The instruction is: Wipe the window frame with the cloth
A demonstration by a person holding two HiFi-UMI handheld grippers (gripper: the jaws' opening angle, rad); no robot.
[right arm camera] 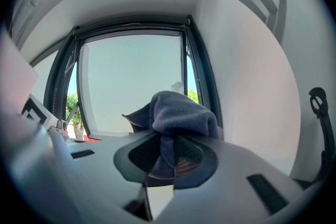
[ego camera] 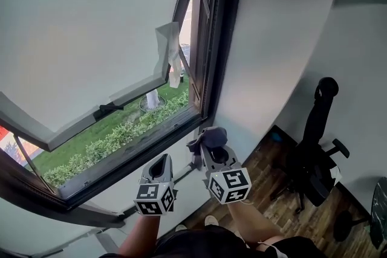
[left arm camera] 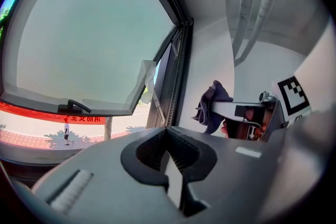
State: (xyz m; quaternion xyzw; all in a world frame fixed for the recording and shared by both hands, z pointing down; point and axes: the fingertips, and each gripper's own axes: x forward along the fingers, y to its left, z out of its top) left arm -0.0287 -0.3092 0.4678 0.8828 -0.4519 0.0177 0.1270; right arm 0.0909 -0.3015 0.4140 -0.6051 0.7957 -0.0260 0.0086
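Observation:
A dark blue-grey cloth (ego camera: 208,136) is bunched in my right gripper (ego camera: 210,147), which is shut on it just below the bottom right corner of the dark window frame (ego camera: 211,39). In the right gripper view the cloth (right arm camera: 176,113) spills out above the jaws of that gripper (right arm camera: 163,157) and hides part of the window. My left gripper (ego camera: 162,161) hangs beside it, a little lower and to the left, shut with nothing in it. From the left gripper (left arm camera: 167,150) I see the cloth (left arm camera: 212,105) off to the right.
The window sash (ego camera: 91,39) is swung outward, with a black handle (ego camera: 109,109) on its lower rail and a white strip (ego camera: 169,48) hanging at its corner. A white wall (ego camera: 272,39) runs to the right. A black office chair (ego camera: 314,154) stands on the wooden floor (ego camera: 272,214).

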